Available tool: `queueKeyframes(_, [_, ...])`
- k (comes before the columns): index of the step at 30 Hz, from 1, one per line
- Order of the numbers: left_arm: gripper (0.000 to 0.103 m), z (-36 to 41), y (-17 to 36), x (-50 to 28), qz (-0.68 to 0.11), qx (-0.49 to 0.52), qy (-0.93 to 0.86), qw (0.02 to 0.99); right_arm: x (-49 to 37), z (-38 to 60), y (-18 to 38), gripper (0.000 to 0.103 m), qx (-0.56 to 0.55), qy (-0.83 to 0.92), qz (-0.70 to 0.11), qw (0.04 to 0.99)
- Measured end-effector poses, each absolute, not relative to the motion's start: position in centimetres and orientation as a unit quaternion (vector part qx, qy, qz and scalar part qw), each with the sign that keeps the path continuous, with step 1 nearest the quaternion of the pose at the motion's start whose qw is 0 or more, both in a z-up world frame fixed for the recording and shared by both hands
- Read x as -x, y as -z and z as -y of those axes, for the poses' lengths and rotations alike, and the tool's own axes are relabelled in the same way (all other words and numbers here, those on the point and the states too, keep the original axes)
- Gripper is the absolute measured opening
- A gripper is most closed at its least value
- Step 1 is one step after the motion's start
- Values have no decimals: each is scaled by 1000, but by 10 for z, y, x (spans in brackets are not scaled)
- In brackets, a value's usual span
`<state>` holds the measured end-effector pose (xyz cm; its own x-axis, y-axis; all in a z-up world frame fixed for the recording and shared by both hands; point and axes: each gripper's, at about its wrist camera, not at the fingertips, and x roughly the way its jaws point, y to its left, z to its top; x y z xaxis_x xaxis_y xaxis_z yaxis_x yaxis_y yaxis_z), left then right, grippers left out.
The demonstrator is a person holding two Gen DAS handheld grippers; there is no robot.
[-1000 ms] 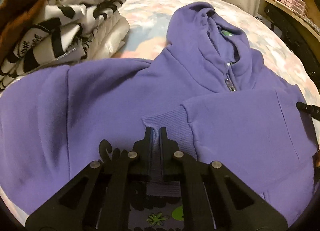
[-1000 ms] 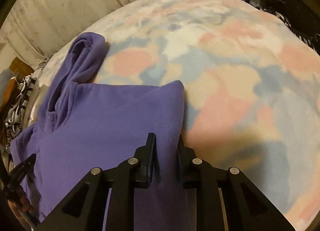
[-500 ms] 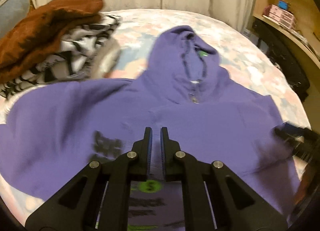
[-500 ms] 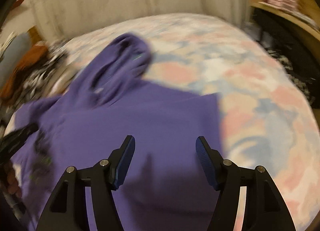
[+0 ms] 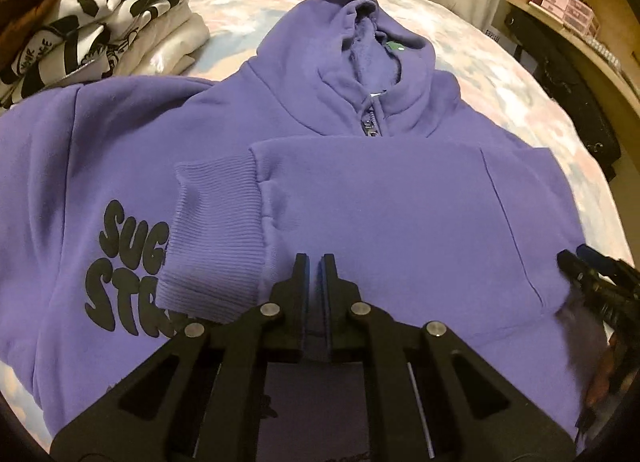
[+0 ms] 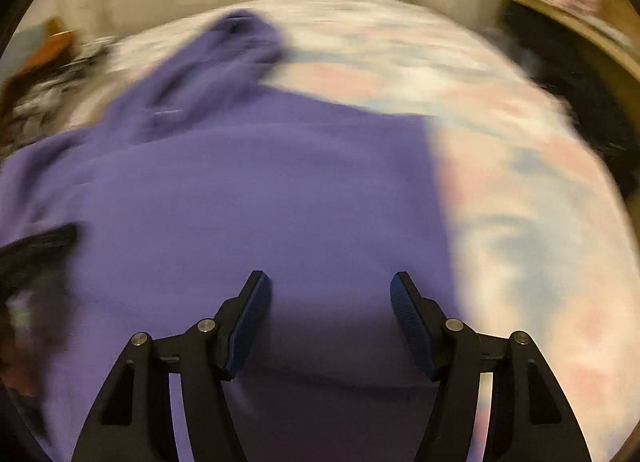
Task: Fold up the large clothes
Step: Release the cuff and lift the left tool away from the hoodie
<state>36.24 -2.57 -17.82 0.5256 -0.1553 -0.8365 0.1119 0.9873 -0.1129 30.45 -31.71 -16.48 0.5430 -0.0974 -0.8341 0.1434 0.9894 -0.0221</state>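
Left wrist view, hoodie (image 5: 400,202) lettering (image 5: 128,270) legible

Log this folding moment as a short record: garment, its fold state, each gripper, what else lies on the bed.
garment: purple zip hoodie, lying front up on the bed
fold state: one sleeve folded across the chest, its ribbed cuff partly covering the black lettering
left gripper: jaws shut, above the hoodie, nothing visibly held
right gripper: jaws apart, just been closing, empty, over the hoodie's edge; view blurred
also on bed: stack of folded clothes beside the hoodie's shoulder
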Motion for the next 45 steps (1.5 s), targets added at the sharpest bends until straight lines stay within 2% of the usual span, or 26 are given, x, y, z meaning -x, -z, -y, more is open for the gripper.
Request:
queueKeyframes(1, [6,24,179,-366,-481,22,76,873,-301,326,163,41,-34,70,-473,878])
queueKeyframes(3, [6,24,176,-361,-478,17,72,875,-294,333,159,39,-19,100,-471,876])
queueKeyframes(4, [6,23,177,-363,-478,16,71,875,-291,339,159,43,-11,114,-473,874])
queueKeyframes(5, [6,23,175,-360,-478,18,72,875,-288,344,158,51,-10,127,-474,871])
queueKeyframes(6, [6,22,174,-361,-478,16,70,876,-286,348,158,52,-22,126,-475,870])
queueKeyframes(13, [7,22,162,-350,-474,6,65,878,-274,368,157,53,-56,117,-474,871])
queueKeyframes(15, [11,20,157,-346,-472,8,65,879,-276,368,157,53,-56,113,-471,873])
queueKeyframes(17, [22,19,152,-341,-469,8,60,881,-276,362,154,53,-53,111,-469,875])
queueKeyframes(20, [29,16,141,-333,-458,6,56,887,-268,356,144,53,-59,104,-463,878])
queueKeyframes(33, [30,19,103,-279,-437,-24,53,898,-222,327,107,53,-74,82,-445,889])
queueKeyframes(42, [30,21,78,-214,-420,-47,47,905,-160,303,90,53,-104,57,-436,892])
queueKeyframes(45, [30,18,68,-181,-412,-53,39,909,-130,287,82,59,-106,42,-432,895])
